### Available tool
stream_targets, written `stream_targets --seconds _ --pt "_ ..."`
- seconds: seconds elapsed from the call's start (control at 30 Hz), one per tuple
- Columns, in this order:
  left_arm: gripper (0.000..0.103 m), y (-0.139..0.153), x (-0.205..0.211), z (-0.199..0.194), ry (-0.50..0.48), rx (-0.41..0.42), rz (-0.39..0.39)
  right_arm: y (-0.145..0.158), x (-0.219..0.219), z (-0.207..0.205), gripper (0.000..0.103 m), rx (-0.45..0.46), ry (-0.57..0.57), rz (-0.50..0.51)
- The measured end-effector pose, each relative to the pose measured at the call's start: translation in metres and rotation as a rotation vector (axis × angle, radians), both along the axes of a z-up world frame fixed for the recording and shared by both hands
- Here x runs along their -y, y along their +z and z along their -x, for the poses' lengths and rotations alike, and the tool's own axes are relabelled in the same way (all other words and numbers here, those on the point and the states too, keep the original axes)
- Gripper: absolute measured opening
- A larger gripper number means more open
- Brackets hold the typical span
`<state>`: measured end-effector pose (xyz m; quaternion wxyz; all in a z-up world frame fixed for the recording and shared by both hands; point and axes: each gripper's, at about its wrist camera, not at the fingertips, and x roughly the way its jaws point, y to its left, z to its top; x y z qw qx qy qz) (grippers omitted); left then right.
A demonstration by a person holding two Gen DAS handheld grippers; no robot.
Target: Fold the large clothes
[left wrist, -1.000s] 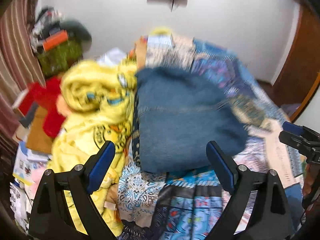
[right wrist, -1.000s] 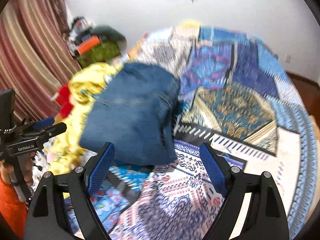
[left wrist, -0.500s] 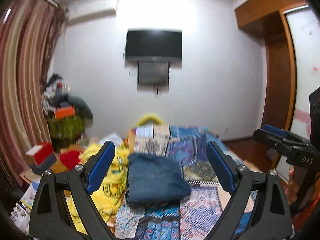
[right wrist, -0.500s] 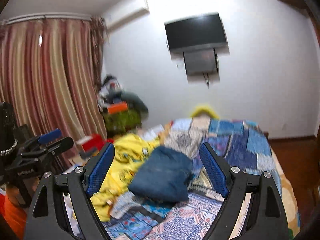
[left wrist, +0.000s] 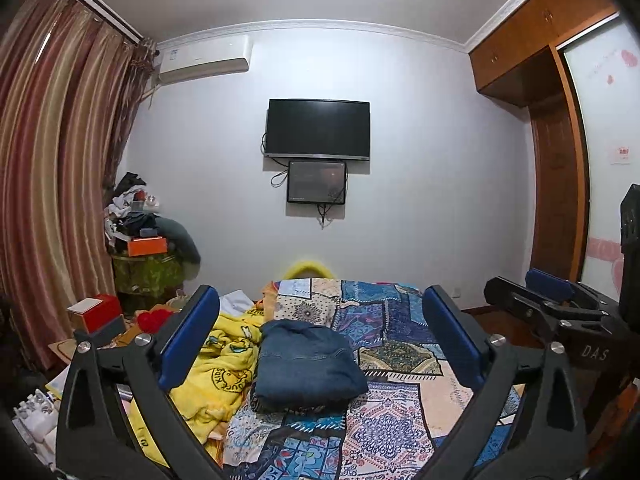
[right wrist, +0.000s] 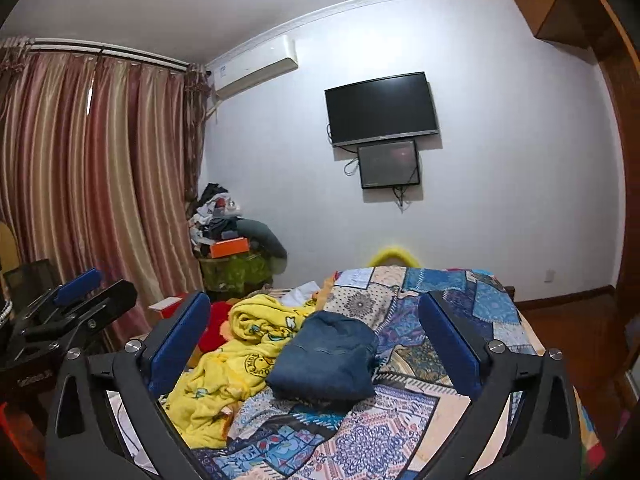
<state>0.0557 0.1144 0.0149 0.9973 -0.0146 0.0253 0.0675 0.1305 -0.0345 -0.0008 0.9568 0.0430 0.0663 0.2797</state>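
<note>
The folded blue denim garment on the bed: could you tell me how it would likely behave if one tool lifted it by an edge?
The folded blue denim garment would probably sag and unfold, since its stacked layers lie loose. It looks thick, so likely heavy for its size. It should not roll or slide much on the patchwork bedspread.

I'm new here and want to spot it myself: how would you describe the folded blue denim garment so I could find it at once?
Start at the bed with the patchwork quilt below the wall-mounted TV. Near its middle lies the folded denim garment, just right of a crumpled yellow cartoon blanket. It is the only plain dark-blue, neatly squared bundle among busy patterns.
</note>
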Motion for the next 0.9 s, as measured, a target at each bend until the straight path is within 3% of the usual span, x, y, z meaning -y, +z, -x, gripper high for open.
stream_targets --seconds 0.9 --pt "0.102 -0.024 -0.009 -0.020 0.046 -0.089 0.028 -0.010 0.010 0.005 0.103 -0.030 -0.044 0.019"
